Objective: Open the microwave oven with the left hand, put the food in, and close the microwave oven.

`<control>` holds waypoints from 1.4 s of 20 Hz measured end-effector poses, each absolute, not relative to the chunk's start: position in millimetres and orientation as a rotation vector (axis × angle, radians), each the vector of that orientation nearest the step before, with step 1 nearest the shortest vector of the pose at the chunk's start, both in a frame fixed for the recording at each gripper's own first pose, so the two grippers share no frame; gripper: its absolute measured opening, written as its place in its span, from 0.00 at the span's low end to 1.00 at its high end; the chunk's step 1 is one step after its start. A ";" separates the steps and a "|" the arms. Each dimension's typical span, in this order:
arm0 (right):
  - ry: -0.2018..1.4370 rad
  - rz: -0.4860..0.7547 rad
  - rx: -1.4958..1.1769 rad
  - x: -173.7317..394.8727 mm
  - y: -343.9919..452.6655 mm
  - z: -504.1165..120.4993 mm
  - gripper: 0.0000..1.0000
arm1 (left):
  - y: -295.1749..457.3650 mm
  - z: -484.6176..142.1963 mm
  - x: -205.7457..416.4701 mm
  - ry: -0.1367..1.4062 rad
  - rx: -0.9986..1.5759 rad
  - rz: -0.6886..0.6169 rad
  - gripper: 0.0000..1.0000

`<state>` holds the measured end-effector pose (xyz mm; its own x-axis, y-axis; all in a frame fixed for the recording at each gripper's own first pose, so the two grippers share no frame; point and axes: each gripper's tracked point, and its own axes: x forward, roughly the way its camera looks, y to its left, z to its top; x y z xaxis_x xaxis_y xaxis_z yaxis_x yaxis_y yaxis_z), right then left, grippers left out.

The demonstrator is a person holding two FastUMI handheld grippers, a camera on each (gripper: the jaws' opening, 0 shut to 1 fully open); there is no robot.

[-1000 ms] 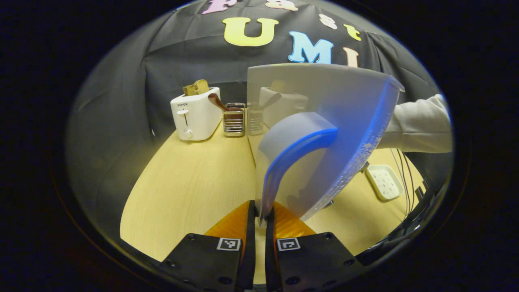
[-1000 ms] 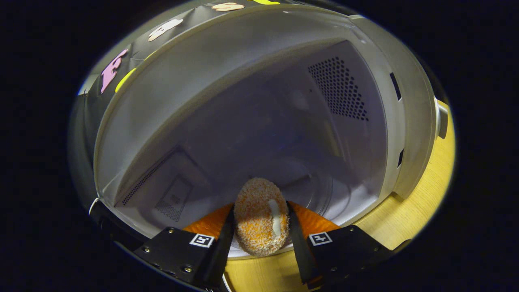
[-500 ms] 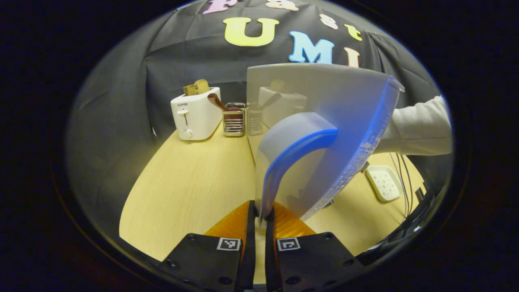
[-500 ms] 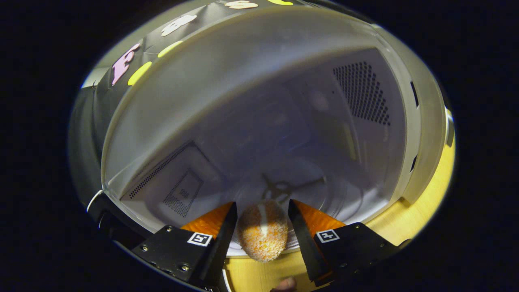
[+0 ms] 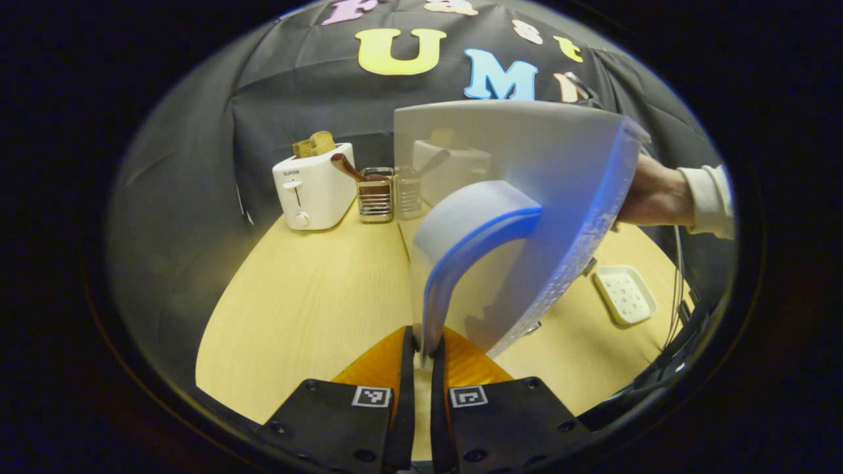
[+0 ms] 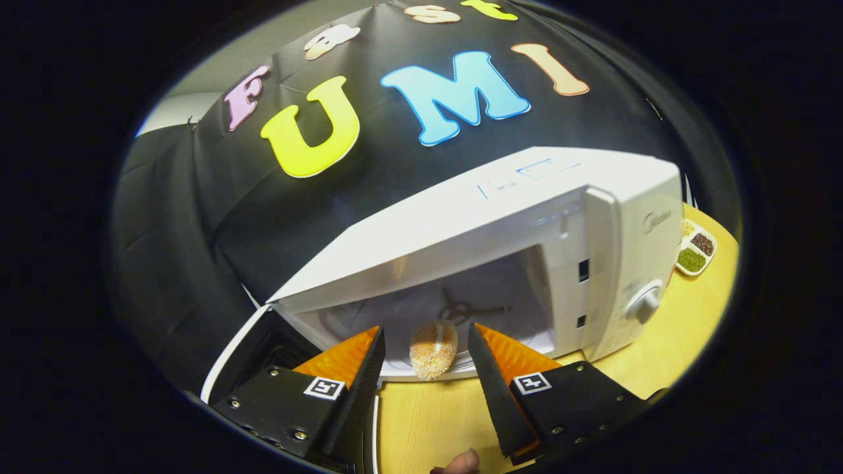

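On the pale wooden tabletop (image 5: 309,309), backed by the black cloth booth wall (image 5: 197,131), stands the white box-shaped microwave oven (image 6: 527,217) with its door swung wide. In the right gripper view the cavity faces the camera, control knob (image 6: 644,304) on its right panel, table edge bare in front of it. The white door with the blue-edged curved handle (image 5: 474,243) stands edge-on in the left gripper view, splitting the table: broad free wood to its left, a narrower strip to its right.

Back left: white two-slot toaster (image 5: 313,186) with bread slices poking up, just beside it a small metal wire caddy (image 5: 375,194) holding a brown utensil. Right of the door, a white flat square tray (image 5: 625,294) lies near the table edge, cables beside it. A hand with a pale sleeve (image 5: 678,195) shows past the door's far edge. A white divided dish of seeds (image 6: 697,248) sits right of the oven.

The round orange crumb-coated food piece (image 6: 433,349) lies inside the cavity at its front lip, on the turntable.

Left gripper (image 5: 421,355): fingers clamped on the lower end of the handle.
Right gripper (image 6: 425,359): fingers spread, holding nothing, just outside the oven mouth, the food piece between and beyond them, not touched.
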<state>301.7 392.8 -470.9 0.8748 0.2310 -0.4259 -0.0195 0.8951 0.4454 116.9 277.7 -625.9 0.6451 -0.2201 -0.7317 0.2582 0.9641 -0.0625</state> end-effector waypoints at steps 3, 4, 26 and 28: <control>0.497 0.145 0.417 273.3 371.9 -445.6 0.78 | 276.0 -625.1 116.4 0.830 0.055 -0.267 0.18; 0.501 0.150 0.410 263.5 368.3 -439.9 0.78 | 271.4 -624.9 116.5 0.832 0.043 -0.276 0.18; 0.399 0.148 0.364 140.5 235.7 -326.0 0.78 | 114.2 -529.9 160.7 0.657 0.083 -0.594 0.75; 0.387 0.146 0.367 135.7 230.4 -317.6 0.78 | 113.7 -496.9 165.7 0.611 0.080 -0.590 0.77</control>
<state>135.7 230.4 -317.6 0.9168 0.2073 -0.3414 -0.0691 0.9242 0.3756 165.7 113.7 -496.9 0.6604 -0.4984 -0.5616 0.5442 0.8331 -0.0995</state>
